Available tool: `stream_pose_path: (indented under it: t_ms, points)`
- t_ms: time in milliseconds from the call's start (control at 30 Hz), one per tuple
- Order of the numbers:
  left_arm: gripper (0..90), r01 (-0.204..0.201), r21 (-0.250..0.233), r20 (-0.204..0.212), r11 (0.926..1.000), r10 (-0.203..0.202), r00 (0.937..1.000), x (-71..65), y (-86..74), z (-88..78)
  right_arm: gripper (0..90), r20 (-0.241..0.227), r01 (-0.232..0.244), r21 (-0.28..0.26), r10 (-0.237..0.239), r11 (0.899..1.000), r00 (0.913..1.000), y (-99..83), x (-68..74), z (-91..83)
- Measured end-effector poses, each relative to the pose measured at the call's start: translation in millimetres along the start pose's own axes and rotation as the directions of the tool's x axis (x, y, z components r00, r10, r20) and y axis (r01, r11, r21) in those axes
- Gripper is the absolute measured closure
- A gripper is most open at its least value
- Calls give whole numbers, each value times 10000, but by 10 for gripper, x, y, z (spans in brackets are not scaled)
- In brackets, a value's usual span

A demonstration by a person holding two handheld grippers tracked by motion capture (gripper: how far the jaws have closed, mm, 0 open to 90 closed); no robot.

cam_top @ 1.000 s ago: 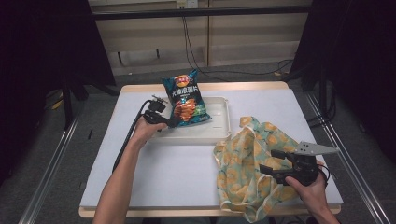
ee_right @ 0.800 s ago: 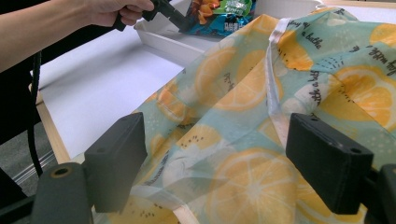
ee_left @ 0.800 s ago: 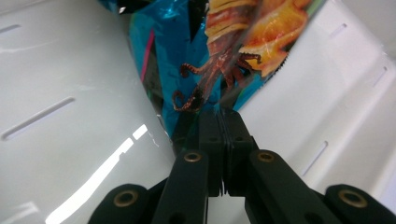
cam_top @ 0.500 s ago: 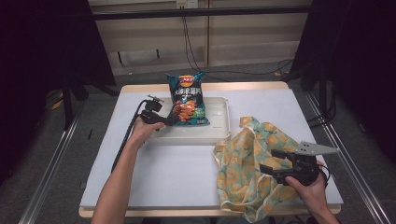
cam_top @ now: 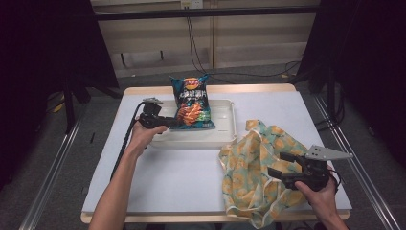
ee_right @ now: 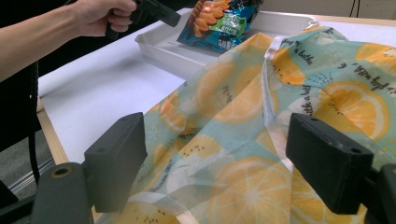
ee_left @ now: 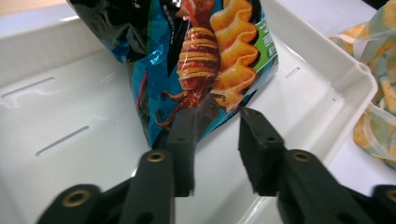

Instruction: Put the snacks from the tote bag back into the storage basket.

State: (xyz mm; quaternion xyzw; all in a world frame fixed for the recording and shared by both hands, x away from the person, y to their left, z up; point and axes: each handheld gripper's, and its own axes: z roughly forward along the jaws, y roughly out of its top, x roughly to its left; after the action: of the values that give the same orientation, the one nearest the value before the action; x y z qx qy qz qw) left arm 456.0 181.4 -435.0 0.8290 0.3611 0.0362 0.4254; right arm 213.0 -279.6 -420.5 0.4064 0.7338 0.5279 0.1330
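A blue chip bag (cam_top: 192,103) with a squid picture stands in the white tray (cam_top: 225,134), its top leaning past the far rim. My left gripper (cam_top: 170,123) sits at the tray's left side, by the bag's lower left corner. In the left gripper view its jaws have just been opening; they stand apart, the bag's (ee_left: 205,56) bottom edge is just beyond the fingertips, and nothing is pressed between the pads. My right gripper (cam_top: 276,164) hovers wide open over the orange-print cloth (cam_top: 249,163) at the front right.
The cloth (ee_right: 243,93) is crumpled, hangs over the table's front edge and touches the tray's (ee_right: 163,51) right corner. Bare white tabletop (cam_top: 182,177) lies between the two arms. The left gripper's cable trails off the table's left side.
The left jaws have opened and let go of the chip bag, which has swung from a leftward tilt to nearly upright. The left hand drew back a little. The right gripper kept still.
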Motion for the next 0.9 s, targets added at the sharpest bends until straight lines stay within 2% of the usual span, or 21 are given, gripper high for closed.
stream_pose_path:
  t_ms: [67,133,167,233,267,300,367,400,533,633,700,733,767,833,900]
  points:
    - [574,-108,-179,-157,9998,105,9998,-33,-14,-56,193,78,16,-74,-16,10000,10000,1,1,-8]
    - [503,-130,-306,-155,9994,126,9998,-46,-19,-94,193,87,59,-96,-58,9999,9999,1,-1,-14]
    - [469,-195,-626,-103,9979,189,9998,-80,-32,-161,193,97,61,-154,-60,9999,9999,3,-2,-24]
    - [393,-242,-761,-127,9968,233,9996,-102,-40,-189,193,93,19,-238,-17,9997,10000,7,-1,-34]
    - [373,-460,-883,-165,9950,447,9989,-147,-54,-249,194,132,14,-261,-10,9997,9999,8,-2,-43]
    - [338,-614,-939,-214,9937,597,9980,-168,-60,-279,194,196,-32,-331,38,9994,9998,10,-2,-50]
    - [210,-598,-966,-95,9935,591,9982,-215,-72,-326,193,212,-9,-400,18,9992,9998,10,-5,-63]
    - [171,-741,-912,-162,9931,729,9972,-244,-80,-351,193,218,21,-386,-13,9993,9998,9,-6,-67]
    - [103,-942,-977,-212,9907,926,9955,-325,-119,-446,191,256,-31,-414,41,9991,9997,11,-1,-75]
    - [60,-836,-1478,-331,9855,796,9963,-422,-193,-630,188,288,-11,-426,23,9991,9996,3,12,-75]
    - [33,-1325,-1569,-473,9787,1265,9908,-463,-248,-728,186,280,63,-414,-52,9991,9996,-2,11,-72]
    - [31,-1325,-1569,-473,9787,1265,9908,-463,-248,-728,182,282,49,-418,-37,9991,9996,-2,10,-68]
    - [31,-1373,-1663,-494,9765,1308,9902,-487,-315,-814,181,308,16,-433,-3,9991,9995,0,12,-73]
    - [30,-1592,-1848,-779,9698,1470,9861,-539,-395,-905,178,327,60,-501,-44,9987,9995,3,15,-83]
    - [28,-1607,-2019,-630,9661,1509,9865,-587,-476,-993,171,404,44,-560,-21,9984,9992,5,16,-90]
